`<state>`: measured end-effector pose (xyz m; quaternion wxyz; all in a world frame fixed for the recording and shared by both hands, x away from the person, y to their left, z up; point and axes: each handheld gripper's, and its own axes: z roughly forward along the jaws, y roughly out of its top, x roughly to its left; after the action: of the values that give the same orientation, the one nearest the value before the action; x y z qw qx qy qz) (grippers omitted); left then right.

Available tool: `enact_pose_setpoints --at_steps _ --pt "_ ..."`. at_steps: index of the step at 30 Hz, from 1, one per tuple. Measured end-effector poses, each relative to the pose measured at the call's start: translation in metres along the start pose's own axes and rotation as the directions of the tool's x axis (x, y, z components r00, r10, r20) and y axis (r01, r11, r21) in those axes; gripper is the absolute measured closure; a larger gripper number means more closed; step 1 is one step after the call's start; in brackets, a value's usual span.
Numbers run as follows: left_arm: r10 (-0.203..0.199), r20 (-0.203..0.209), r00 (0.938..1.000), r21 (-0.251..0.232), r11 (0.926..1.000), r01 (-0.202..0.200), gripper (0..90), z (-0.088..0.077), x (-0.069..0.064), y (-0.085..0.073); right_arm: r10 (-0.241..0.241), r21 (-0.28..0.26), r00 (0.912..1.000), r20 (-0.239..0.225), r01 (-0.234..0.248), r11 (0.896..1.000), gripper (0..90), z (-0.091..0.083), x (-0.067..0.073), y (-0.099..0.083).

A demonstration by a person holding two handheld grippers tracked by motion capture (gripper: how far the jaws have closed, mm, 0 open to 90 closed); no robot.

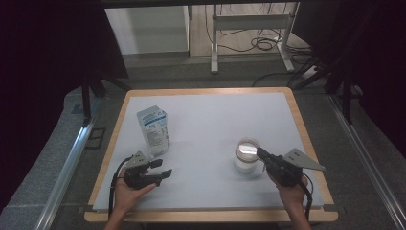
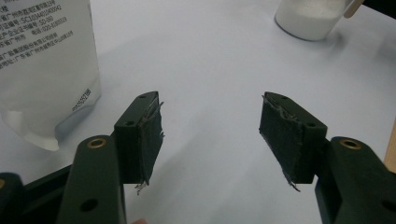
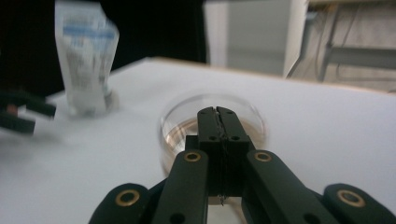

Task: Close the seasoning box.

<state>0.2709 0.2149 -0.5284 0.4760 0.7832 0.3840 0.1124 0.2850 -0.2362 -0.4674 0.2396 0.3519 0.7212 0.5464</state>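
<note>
A white pouch with blue print (image 1: 153, 128) stands upright on the left part of the white mat; in the left gripper view the pouch (image 2: 44, 65) is close by on the left. A clear glass jar (image 1: 247, 157) holding white powder sits right of centre. My left gripper (image 1: 162, 168) lies low just in front of the pouch, open, with nothing between its pads (image 2: 210, 135). My right gripper (image 1: 259, 152) is shut, its tips over the jar's near rim (image 3: 217, 112). The jar (image 3: 175, 123) sits right behind the closed tips. Whether anything thin is pinched there I cannot tell.
The white mat (image 1: 210, 120) lies on a table with a wooden rim (image 1: 306, 143). In the left gripper view the jar (image 2: 310, 18) is at the top right with a tan strip (image 2: 352, 7) beside it. Metal table legs and cables lie on the floor behind.
</note>
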Motion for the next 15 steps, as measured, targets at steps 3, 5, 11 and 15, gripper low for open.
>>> enact_pose_setpoints --at_steps 3,5,11,15 --pt "0.001 0.002 1.0 -0.007 1.0 -0.001 40.6 -0.001 0.0 0.0 -0.044 0.07 0.9984 -0.037 0.046 0.996 89.8 0.012 0.009 0.009" --pt "0.001 0.004 1.0 -0.01 1.0 -0.001 40.6 -0.002 0.0 0.0 -0.059 0.085 0.9975 -0.04 0.062 0.994 89.8 0.014 0.012 0.011" --pt "-0.001 0.008 1.0 -0.012 0.9999 0.001 40.2 -0.002 -0.001 0.0 -0.055 0.084 0.9976 -0.042 0.059 0.995 89.6 0.015 0.013 0.011" --pt "-0.008 0.002 1.0 -0.015 0.9999 0.008 40.3 -0.003 0.0 0.0 -0.04 0.066 0.9984 -0.04 0.043 0.997 88.8 0.013 0.009 0.008"
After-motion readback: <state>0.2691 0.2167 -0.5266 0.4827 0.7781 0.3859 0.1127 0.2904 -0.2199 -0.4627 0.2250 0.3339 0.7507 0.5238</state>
